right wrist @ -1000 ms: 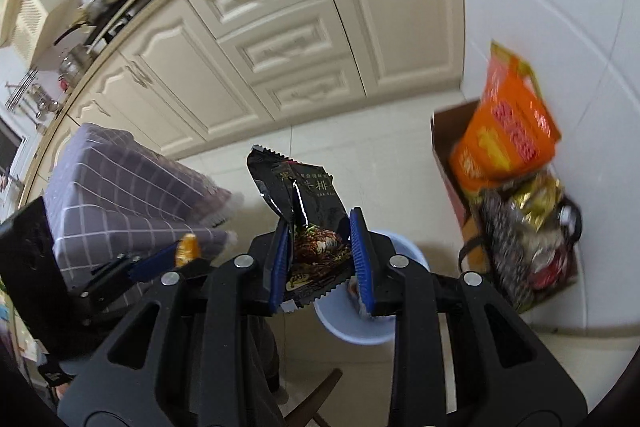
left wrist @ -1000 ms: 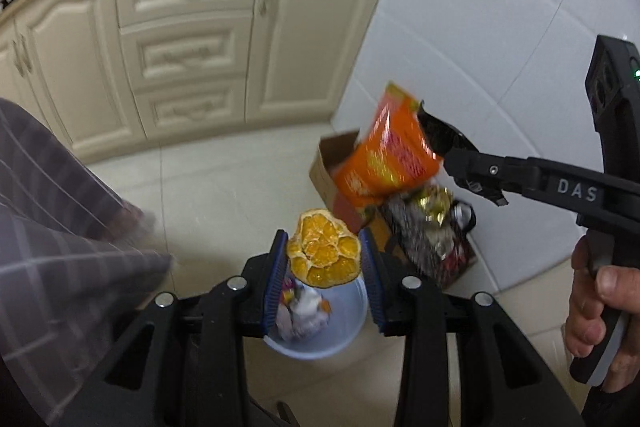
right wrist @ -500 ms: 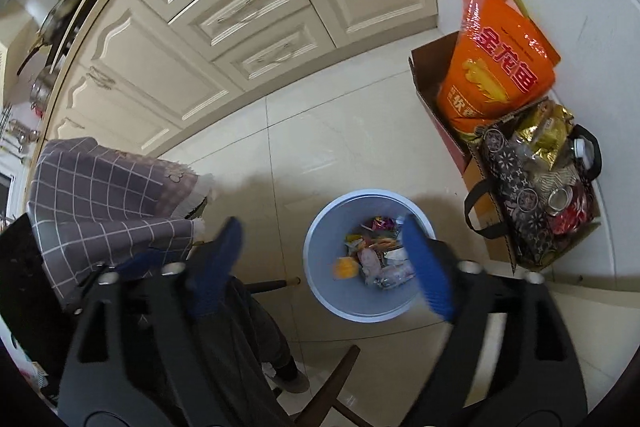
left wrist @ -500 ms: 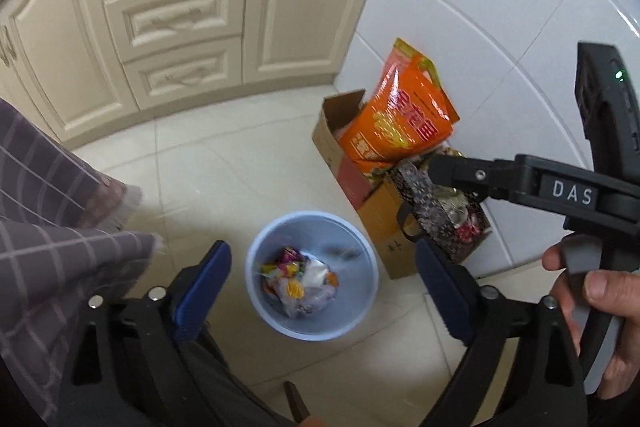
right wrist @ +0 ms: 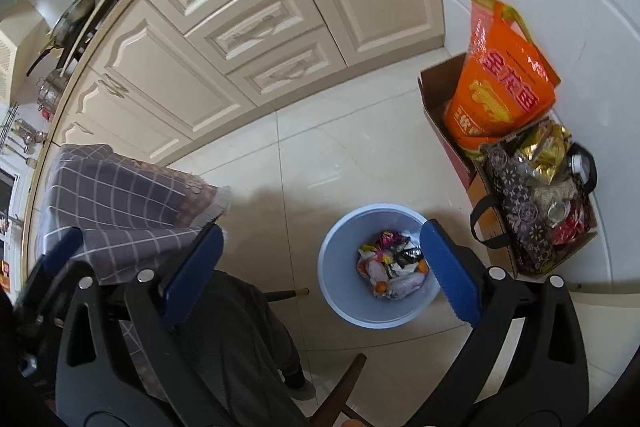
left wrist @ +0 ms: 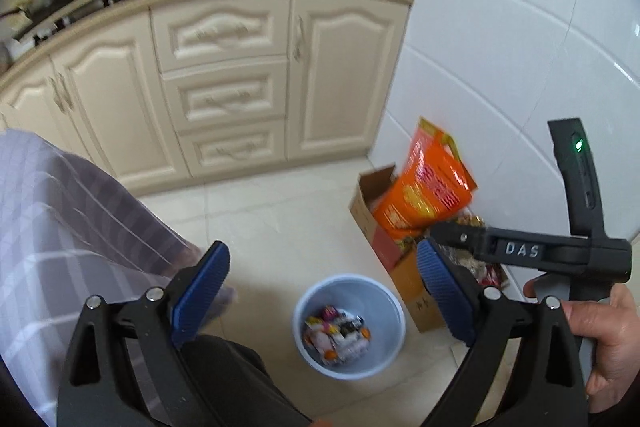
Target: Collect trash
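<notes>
A light blue trash bin (left wrist: 349,325) stands on the floor below both grippers, also in the right wrist view (right wrist: 378,265). It holds mixed trash (left wrist: 336,333) (right wrist: 394,267): wrappers and orange bits. My left gripper (left wrist: 320,293) is wide open and empty above the bin. My right gripper (right wrist: 320,269) is wide open and empty too. Its body shows at the right of the left wrist view (left wrist: 520,251), held in a hand.
A cardboard box (right wrist: 452,131) with an orange bag (right wrist: 500,87) and a patterned tote bag (right wrist: 532,211) stand by the white tiled wall. Cream cabinets (left wrist: 224,87) run along the back. A checked cloth (right wrist: 120,203) hangs at left. A chair leg (right wrist: 340,391) is below.
One second ago the left gripper held an orange peel and the right a dark snack wrapper. Both opened and the items fell into the bin. The left gripper has since tilted up.
</notes>
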Tool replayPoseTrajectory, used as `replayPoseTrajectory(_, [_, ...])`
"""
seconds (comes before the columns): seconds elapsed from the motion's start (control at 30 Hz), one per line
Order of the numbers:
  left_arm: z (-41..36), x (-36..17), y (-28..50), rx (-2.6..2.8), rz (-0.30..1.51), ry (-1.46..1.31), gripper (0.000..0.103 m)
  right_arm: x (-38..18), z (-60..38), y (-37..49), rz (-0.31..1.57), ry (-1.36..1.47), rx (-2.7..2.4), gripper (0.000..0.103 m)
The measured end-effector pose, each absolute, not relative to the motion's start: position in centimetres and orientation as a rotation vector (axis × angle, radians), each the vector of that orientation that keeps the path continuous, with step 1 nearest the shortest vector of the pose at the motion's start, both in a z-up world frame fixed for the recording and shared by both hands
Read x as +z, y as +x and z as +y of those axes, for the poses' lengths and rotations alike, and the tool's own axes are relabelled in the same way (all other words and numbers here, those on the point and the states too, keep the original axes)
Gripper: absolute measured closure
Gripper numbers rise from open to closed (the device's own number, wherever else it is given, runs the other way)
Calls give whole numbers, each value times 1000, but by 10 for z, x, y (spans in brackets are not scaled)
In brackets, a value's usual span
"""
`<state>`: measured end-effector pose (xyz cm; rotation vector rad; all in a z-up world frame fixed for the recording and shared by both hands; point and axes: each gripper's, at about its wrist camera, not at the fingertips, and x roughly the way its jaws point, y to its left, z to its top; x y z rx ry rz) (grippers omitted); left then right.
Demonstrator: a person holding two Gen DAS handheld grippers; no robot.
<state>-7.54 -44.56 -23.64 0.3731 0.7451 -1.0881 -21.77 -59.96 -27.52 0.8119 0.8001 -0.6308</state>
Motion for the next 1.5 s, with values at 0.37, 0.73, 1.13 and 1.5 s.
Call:
replayPoseTrajectory(0.37, [-354, -141, -35, -894, 563, 250, 6, -179, -536, -142, 707, 625, -439, 6])
replayPoseTrajectory(0.73, [-223, -71, 16, -565, 443, 167, 5, -81, -426, -42, 606, 419, -156, 6])
replayPoseTrajectory(1.13, [-111, -17, 37, -316, 341, 73, 5, -18, -320, 10, 509, 258, -21, 6])
replayPoseTrajectory(1.5, [-50, 15, 26, -151, 278, 26, 5, 5, -261, 16, 412, 164, -10, 6])
